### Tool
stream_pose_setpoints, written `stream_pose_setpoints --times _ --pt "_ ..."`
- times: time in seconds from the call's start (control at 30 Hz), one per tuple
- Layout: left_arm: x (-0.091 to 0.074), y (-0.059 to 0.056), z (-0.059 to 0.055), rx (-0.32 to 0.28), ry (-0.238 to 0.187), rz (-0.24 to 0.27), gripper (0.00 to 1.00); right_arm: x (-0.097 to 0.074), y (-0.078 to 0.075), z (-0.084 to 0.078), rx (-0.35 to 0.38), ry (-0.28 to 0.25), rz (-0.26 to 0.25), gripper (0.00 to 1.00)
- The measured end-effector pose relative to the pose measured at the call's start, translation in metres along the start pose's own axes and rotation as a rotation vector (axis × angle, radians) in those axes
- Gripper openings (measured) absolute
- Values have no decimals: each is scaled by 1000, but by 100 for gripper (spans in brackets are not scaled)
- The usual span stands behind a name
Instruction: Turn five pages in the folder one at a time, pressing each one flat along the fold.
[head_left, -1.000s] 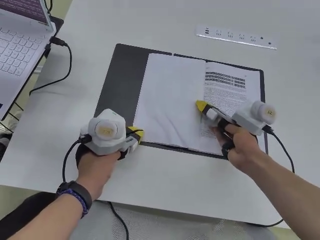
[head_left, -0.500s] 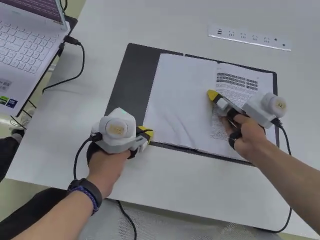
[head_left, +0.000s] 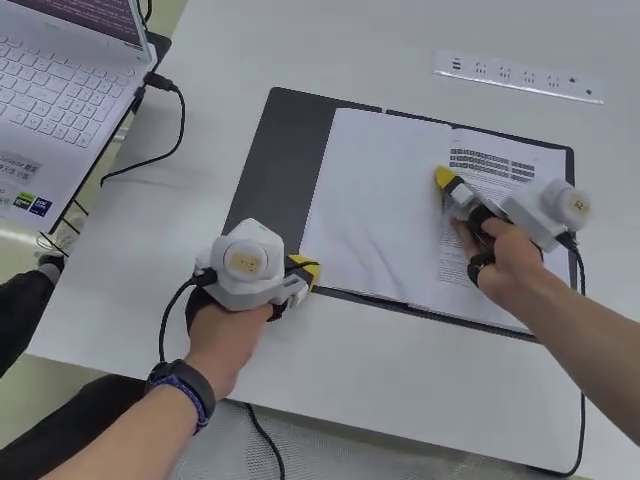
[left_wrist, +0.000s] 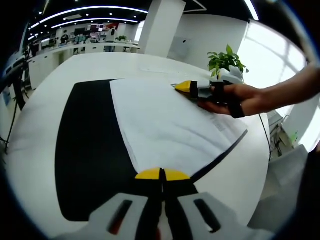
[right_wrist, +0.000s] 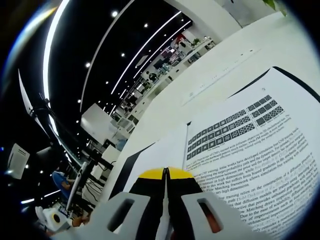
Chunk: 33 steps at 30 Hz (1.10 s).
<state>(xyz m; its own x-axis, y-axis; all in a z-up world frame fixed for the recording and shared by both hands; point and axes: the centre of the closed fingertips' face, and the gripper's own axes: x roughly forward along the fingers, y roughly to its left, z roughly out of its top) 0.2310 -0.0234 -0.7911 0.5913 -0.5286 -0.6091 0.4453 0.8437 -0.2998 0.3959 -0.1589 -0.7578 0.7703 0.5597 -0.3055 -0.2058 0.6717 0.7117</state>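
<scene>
1. Two grippers, both with jaws clenched together and nothing visible between them. The left gripper (head_left: 303, 270) rests its yellow tips at the near edge of the folder (head_left: 270, 160), right at the lower corner of the blank turned page (head_left: 370, 200). Whether a sheet edge is nipped there cannot be told. The right gripper (head_left: 445, 180) lays its closed tips on the paper beside the fold, towards the far end, at the inner margin of the printed page (head_left: 495, 165).
2. The folder lies open and flat in the middle of the table (head_left: 300, 50), with its black cover bare to the left of the blank page.
3. Handling, judged: the sheets are thin, light and floppy. The turned page shows soft ripples, so it would likely crease or tear if dragged. The cover looks stiffer and may slide on the smooth top unless held down.
4. Best hold, judged: the free outer edge or near corner of the printed page, pinching a single sheet. The risk is lifting two. Pressing wants closed tips run lightly along the fold.
5. Surface: white, smooth and matt. A laptop (head_left: 60, 90) sits at the far left with a black cable (head_left: 165, 140), and a power strip (head_left: 520, 78) lies beyond the folder.
6. Room: a bright open office with a white pillar (left_wrist: 160, 25) and a potted plant (left_wrist: 226, 57).
</scene>
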Motion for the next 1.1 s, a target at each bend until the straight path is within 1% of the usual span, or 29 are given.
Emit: stream_pose_setpoints --times 0.2,0.27,0.33,0.4,0.5,0.63,0.83,0.9,1.0,1.1 --pt "0 0 0 5 -1 -3 0 9 -4 9 15 -29 -10 0" --pt "-1 0 0 6 -2 -5 0 11 -6 11 36 -36 -16 0" --pt "-1 0 0 -11 -5 -11 0 14 -8 14 40 -48 -26 0" --pt "-1 0 0 -13 -6 -10 0 17 -10 17 54 -63 -36 0" --pt "-1 0 0 -7 -7 -5 0 20 -9 21 71 -78 -42 0" --pt "-1 0 0 -21 -6 -10 0 24 -9 26 79 -91 -50 0" --pt "-1 0 0 -15 -6 -13 0 32 -12 37 101 -124 -69 0" --pt "-2 0 0 -15 -8 -14 0 35 -12 39 103 -126 -75 0" --pt "-2 1 0 -30 -9 -18 0 40 -13 42 93 -114 -79 0" --pt "-2 0 0 -22 -7 -16 0 43 -14 43 83 -98 -83 0"
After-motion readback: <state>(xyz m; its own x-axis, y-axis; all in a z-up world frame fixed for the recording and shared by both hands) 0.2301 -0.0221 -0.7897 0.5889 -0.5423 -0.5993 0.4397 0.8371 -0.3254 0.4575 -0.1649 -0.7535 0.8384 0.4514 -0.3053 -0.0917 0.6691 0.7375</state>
